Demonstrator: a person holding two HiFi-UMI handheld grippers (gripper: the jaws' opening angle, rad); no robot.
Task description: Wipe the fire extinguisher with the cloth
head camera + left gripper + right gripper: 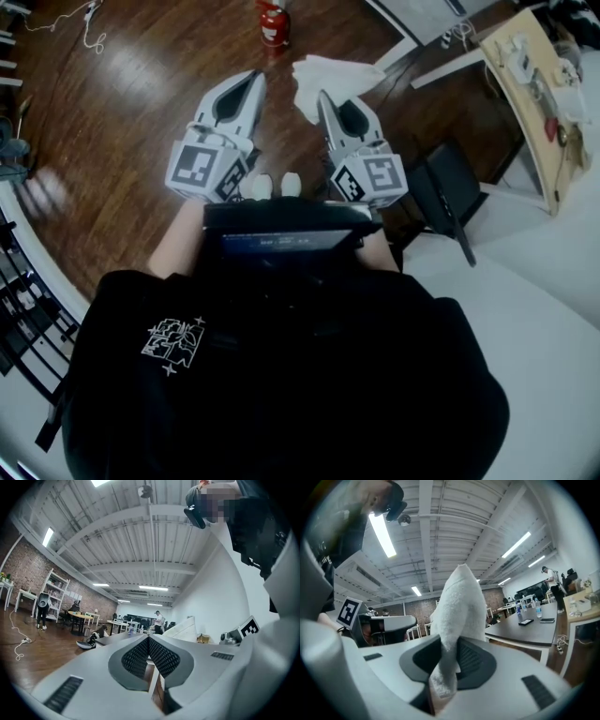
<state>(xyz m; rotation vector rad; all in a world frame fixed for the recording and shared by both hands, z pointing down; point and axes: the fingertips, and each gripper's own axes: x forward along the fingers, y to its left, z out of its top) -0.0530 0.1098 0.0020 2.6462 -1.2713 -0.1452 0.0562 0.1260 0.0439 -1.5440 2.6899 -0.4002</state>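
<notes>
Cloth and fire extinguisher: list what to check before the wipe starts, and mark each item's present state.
1. Cloth clamped in the right gripper: ok, jaws shut on it.
2. Free cloth beyond the jaws: ok, a large fold sticks out.
3. Left gripper empty: ok, jaws together, nothing between.
4. Fire extinguisher in sight: ok, on the wooden floor ahead.
5. Cloth touching the extinguisher: not ok, they are apart.
6. Where the extinguisher is dirty: cannot tell, too small.
</notes>
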